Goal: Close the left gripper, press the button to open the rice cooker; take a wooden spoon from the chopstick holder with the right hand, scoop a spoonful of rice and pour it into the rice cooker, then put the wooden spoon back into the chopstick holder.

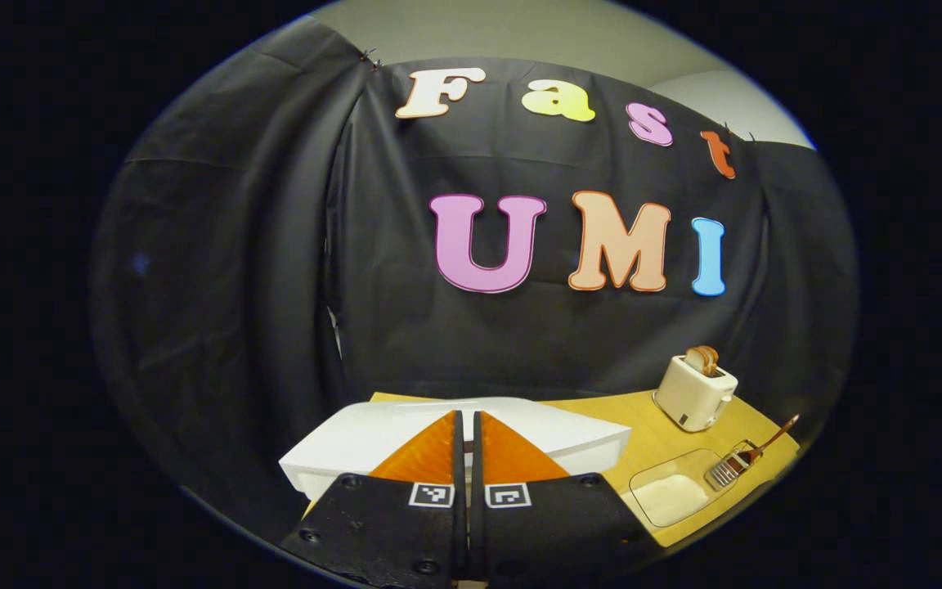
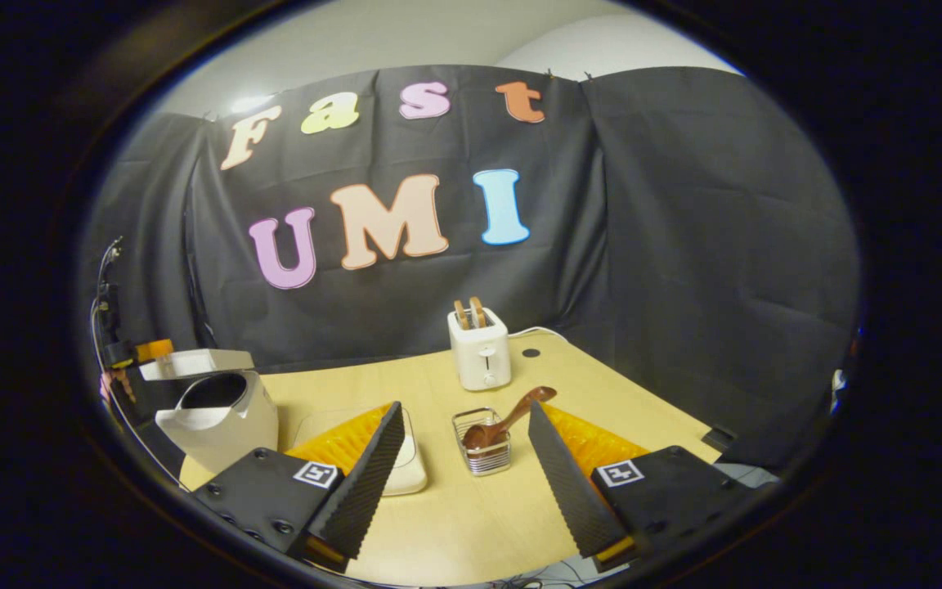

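Two grippers are mine here. My left gripper [image 1: 468, 429] has its fingers pressed together on nothing, poised just over the white lid of the rice cooker [image 1: 356, 446], which stands open at the bench's left edge. My right gripper [image 2: 464, 446] is spread wide, and the wooden spoon [image 2: 508, 417] leans in the chopstick holder [image 2: 483, 458] between its fingertips. The rice dish [image 1: 671, 491], I think, lies beside the holder. A toaster [image 2: 479, 352] stands toward the wooden bench's [image 2: 455, 515] back edge.
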### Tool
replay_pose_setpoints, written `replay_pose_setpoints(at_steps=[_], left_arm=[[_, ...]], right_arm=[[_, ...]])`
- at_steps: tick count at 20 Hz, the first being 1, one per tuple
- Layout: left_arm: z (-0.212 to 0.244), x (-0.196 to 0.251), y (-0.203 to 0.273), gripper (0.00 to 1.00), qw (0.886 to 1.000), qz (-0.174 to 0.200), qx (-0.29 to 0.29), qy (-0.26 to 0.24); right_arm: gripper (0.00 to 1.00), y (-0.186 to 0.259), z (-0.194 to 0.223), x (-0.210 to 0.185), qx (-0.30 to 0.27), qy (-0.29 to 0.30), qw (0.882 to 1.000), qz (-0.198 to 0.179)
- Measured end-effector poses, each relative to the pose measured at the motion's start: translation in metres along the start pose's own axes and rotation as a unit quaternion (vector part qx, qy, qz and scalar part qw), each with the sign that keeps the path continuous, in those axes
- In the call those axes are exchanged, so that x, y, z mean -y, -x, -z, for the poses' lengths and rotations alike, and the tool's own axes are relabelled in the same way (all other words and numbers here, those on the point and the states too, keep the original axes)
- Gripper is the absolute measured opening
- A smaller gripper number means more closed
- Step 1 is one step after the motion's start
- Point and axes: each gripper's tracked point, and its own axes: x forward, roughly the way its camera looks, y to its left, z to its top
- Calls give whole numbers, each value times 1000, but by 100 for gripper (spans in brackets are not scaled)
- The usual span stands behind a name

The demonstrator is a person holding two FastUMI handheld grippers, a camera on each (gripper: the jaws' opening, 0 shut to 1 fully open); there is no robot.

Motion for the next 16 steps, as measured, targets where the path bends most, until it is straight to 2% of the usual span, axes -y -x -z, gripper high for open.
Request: replay_pose_setpoints(at_steps=[3,6,7,8,9,10,12,13,14,16], left_arm=[[-20,-2,-7,0,1000,1,17,4],[-35,-1,-13,0,999,3,36,-15],[-41,-1,-14,1,999,1,41,-21],[-46,-1,-14,10,999,0,46,-24],[-51,1,-16,6,998,-1,50,-24],[-57,1,-15,12,998,-4,55,-23],[-67,5,-16,16,998,-6,64,-20],[-72,8,-14,12,997,-7,68,-20],[-74,10,-13,26,997,-7,69,-20],[-76,18,-11,31,997,-4,66,-26]], right_arm=[[98,-4,6,9,-5,-3,1000,7],[96,-11,7,15,-7,-10,1000,12],[96,-13,8,17,-7,-11,1000,13],[96,-16,9,21,-8,-13,1000,15],[96,-21,10,24,-9,-14,1000,16],[96,-24,12,27,-10,-15,1000,17],[96,-36,18,35,-13,-11,1000,21],[96,-45,25,39,-18,-8,1000,23],[96,-52,29,43,-21,-7,999,23],[96,-66,37,47,-26,-9,999,21]])
